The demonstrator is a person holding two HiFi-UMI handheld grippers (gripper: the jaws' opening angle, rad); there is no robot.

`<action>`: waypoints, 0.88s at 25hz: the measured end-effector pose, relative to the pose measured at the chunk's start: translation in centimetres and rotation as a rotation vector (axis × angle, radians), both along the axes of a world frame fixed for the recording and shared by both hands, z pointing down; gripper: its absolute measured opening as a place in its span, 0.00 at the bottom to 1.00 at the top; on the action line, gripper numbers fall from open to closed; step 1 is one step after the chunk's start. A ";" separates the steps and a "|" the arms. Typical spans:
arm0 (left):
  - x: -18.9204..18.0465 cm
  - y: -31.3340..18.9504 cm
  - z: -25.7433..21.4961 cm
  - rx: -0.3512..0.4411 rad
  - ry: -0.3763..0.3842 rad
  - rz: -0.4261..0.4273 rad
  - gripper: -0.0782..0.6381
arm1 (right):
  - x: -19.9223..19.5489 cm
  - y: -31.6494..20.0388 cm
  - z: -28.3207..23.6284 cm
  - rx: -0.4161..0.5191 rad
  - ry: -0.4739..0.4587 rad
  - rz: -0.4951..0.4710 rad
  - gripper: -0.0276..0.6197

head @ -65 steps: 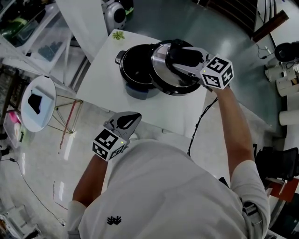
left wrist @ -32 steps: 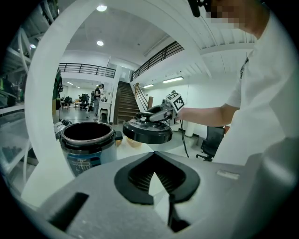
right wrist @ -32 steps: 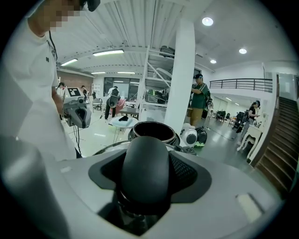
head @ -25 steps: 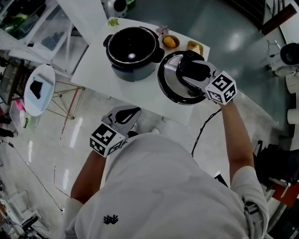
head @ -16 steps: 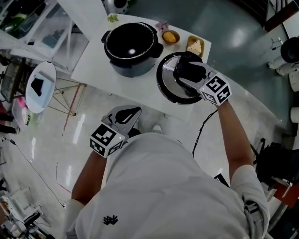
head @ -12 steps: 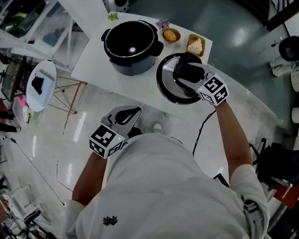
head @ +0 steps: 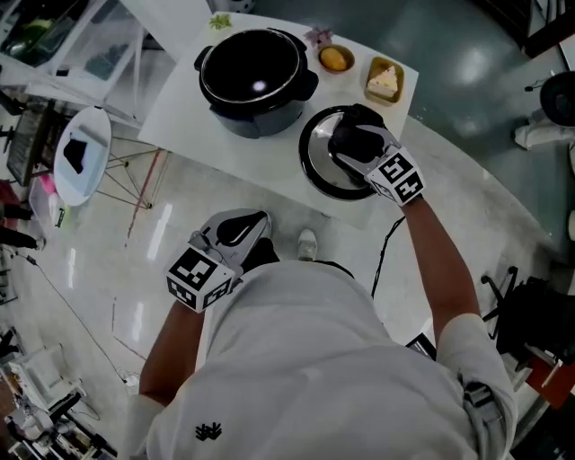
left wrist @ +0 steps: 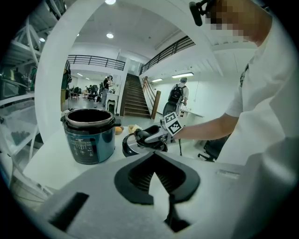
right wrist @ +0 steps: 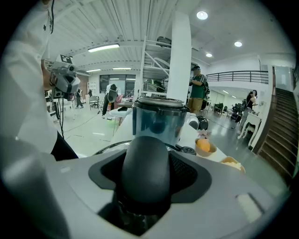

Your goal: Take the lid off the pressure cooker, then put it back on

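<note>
The open dark blue pressure cooker pot [head: 256, 81] stands at the back of the white table [head: 180, 108]. Right of it is the steel lid [head: 316, 175], low over the table's right front part. My right gripper [head: 353, 144] is shut on its black handle [right wrist: 145, 172]. In the right gripper view the pot [right wrist: 156, 119] rises just beyond the handle. From the left gripper view, the pot [left wrist: 88, 135] is at left and the lid [left wrist: 133, 145] sits tilted under the right gripper [left wrist: 152, 135]. My left gripper [head: 260, 220] hangs in front of the table, off its edge, shut and empty.
Behind the lid are a small bowl with an orange item [head: 334, 59] and a dish of pale food [head: 384, 83]. A small plant [head: 220, 21] sits at the table's far edge. A round white side table [head: 83, 166] stands on the floor at left. A cable [head: 386, 247] hangs near the right arm.
The right gripper has carried the lid from beside the pot's rim to the right and down toward the table. The left gripper has barely shifted.
</note>
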State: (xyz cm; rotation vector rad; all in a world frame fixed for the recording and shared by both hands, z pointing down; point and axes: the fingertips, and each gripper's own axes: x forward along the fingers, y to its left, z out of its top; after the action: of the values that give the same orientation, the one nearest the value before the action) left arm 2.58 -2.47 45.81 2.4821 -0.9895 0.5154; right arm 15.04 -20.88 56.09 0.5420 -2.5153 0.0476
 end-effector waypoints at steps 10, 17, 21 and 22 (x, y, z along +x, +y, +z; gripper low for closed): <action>0.6 -0.2 1.1 -0.030 -0.039 0.002 0.12 | -0.9 -0.5 3.8 -0.025 0.012 0.004 0.50; 0.8 -0.6 1.7 -0.045 -0.052 -0.008 0.12 | -0.9 -0.8 5.9 -0.026 0.031 -0.005 0.50; 1.1 -0.6 1.6 -0.052 -0.052 -0.014 0.12 | -0.8 -0.8 6.9 -0.018 0.041 -0.005 0.50; 1.2 -0.7 1.6 -0.051 -0.052 -0.013 0.12 | -0.7 -0.9 7.2 -0.021 0.040 0.000 0.50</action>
State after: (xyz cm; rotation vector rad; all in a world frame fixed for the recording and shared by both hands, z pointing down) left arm 3.80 -3.16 47.37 2.4265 -0.9990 0.5965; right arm 14.34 -21.78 63.27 0.5299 -2.4731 0.0628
